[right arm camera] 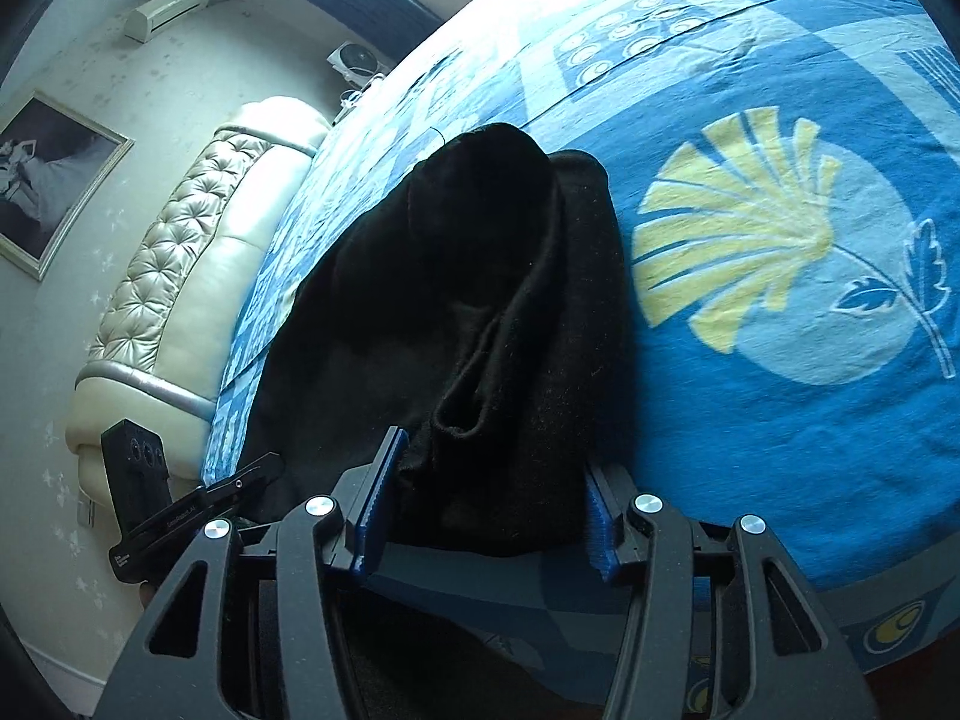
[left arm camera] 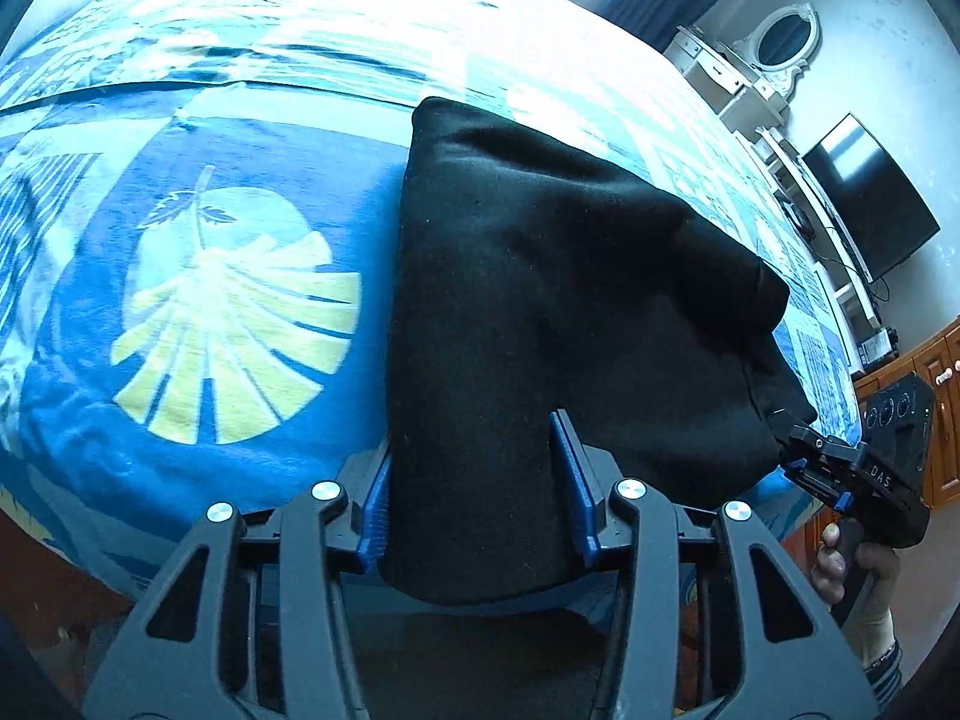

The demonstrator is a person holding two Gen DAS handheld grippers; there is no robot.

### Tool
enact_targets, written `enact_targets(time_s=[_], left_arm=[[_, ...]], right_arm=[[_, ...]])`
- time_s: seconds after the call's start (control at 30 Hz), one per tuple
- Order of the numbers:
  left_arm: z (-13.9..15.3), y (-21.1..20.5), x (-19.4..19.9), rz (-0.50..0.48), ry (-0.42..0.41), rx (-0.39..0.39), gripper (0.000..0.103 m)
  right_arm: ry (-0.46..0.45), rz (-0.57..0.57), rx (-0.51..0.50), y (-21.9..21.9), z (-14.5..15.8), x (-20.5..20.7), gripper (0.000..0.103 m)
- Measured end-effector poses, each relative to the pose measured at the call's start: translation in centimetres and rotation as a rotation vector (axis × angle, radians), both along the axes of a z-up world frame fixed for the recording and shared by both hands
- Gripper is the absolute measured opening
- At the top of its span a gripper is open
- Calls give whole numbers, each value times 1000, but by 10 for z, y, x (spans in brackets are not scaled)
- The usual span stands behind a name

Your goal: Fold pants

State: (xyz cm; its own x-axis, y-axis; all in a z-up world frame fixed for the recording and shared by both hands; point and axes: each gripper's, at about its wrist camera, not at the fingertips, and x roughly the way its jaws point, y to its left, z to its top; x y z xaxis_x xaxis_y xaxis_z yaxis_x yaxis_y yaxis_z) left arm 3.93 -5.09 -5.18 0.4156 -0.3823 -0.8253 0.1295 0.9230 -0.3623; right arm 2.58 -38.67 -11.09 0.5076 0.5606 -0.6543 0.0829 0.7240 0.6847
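Nearest in the left wrist view, the left gripper [left arm camera: 474, 480] stands partly closed, its blue pads pressed against both sides of a thick bundle of the black pants [left arm camera: 540, 276]. The cloth runs up and away from the jaws toward twelve o'clock, hanging over the bedspread [left arm camera: 180, 390]. At four o'clock a hand [left arm camera: 852, 570] holds the right gripper [left arm camera: 792, 450], whose tip is buried in the far corner of the same cloth.

In the right wrist view, the right gripper [right arm camera: 486, 492] is likewise half closed, clamped on a gathered, layered end of the pants [right arm camera: 480, 300]. The left gripper [right arm camera: 252, 474] shows at eight o'clock, at the garment's other edge. Beyond, at ten o'clock, a padded headboard [right arm camera: 180, 276] borders the bed.
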Motion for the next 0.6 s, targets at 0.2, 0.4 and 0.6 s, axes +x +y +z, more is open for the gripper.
enact_targets(time_s=[0.2,0.4,0.6], left_arm=[[3,28,-5,52,-18,25,46],[0,32,-6,52,-24,21,46],[-2,35,-9,54,-23,17,47]], right_arm=[[5,55,-5,24,-5,1,52],[13,44,9,21,-8,0,52],[13,40,18,16,-12,-3,52]])
